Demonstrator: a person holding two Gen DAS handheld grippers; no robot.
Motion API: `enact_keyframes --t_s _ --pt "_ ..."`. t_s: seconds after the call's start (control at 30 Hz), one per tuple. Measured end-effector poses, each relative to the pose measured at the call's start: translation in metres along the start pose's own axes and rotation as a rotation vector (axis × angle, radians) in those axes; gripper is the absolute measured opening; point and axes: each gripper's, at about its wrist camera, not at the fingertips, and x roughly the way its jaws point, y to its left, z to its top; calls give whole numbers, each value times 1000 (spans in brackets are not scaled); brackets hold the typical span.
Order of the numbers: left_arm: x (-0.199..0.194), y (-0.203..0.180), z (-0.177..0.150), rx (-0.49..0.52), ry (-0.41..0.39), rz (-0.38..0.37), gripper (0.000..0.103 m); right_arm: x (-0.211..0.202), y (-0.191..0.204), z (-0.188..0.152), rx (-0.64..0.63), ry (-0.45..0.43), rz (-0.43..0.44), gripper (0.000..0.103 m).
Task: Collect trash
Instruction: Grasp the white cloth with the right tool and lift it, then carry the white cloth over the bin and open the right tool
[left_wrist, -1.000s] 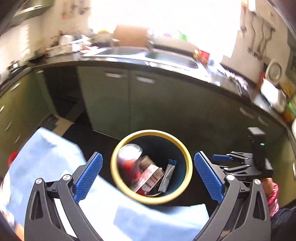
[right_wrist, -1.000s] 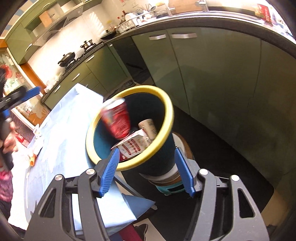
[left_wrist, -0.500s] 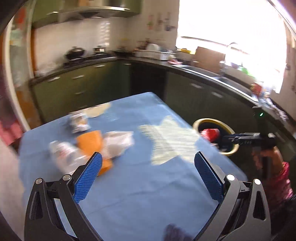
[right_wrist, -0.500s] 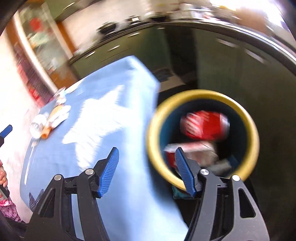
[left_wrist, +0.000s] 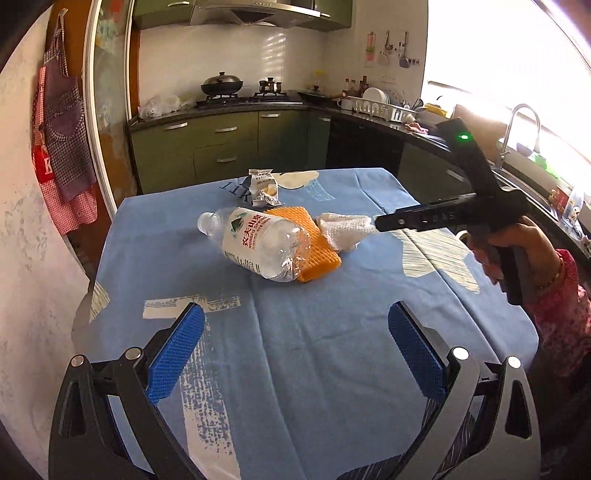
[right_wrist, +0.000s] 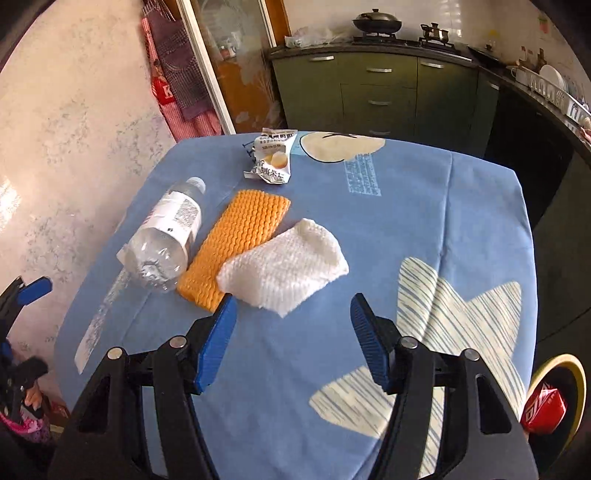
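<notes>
Trash lies on the blue tablecloth (left_wrist: 303, 369): a clear plastic bottle (left_wrist: 258, 243) on its side, an orange foam net (left_wrist: 314, 240), a white foam net (left_wrist: 343, 230) and a crumpled snack wrapper (left_wrist: 263, 186). My left gripper (left_wrist: 295, 321) hovers open over the near part of the table, well short of the bottle. My right gripper (right_wrist: 291, 306) is open just short of the white foam net (right_wrist: 284, 266), which no pad presses. The orange net (right_wrist: 240, 236) and the bottle (right_wrist: 166, 236) lie to its left, the wrapper (right_wrist: 271, 157) farther back.
The yellow-rimmed bin (right_wrist: 576, 373) stands off the table's right corner with a red can (right_wrist: 543, 410) in it. Green kitchen cabinets (left_wrist: 221, 144) and a counter with a sink run behind and to the right. A wall and aprons stand at the left.
Both grippers swung away from the bin, where a red can was dropping in, and now face the table's trash. The right gripper has come close to the white foam net.
</notes>
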Motion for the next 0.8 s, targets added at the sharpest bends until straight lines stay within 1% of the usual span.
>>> enact_keyframes --t_s 0.07,0.13,0.17,0.27,0.3,0.33,0.37,0.4,0.43,0.53,0.8 --pt "3 1 -1 -1 -1 -10 98 17 1 9 16 29 -5 61" --pt "4 2 -2 -3 1 -21 98 31 0 14 32 53 -13 65" --pt "4 2 -3 -7 1 -26 98 37 -1 16 40 61 -28 65" --pt "7 3 -5 -18 9 -41 98 47 -1 18 48 81 -25 64" --pt "7 4 -6 -21 13 -45 98 49 -1 19 49 86 -22 51" --pt "9 4 -7 -23 16 -47 98 50 -2 18 53 92 -10 33" --pt "9 3 -8 -24 17 -50 98 50 -3 17 57 94 0 26" --pt "9 3 -8 -24 19 -52 98 50 -3 17 54 89 0 16" --pt "10 2 -9 -24 21 -55 98 48 -2 16 47 81 -8 14" --pt "10 -1 -9 -21 23 -57 98 33 1 11 29 41 -15 12" --pt "8 -12 -6 -3 21 -62 98 -31 2 -6 26 -83 -15 12"
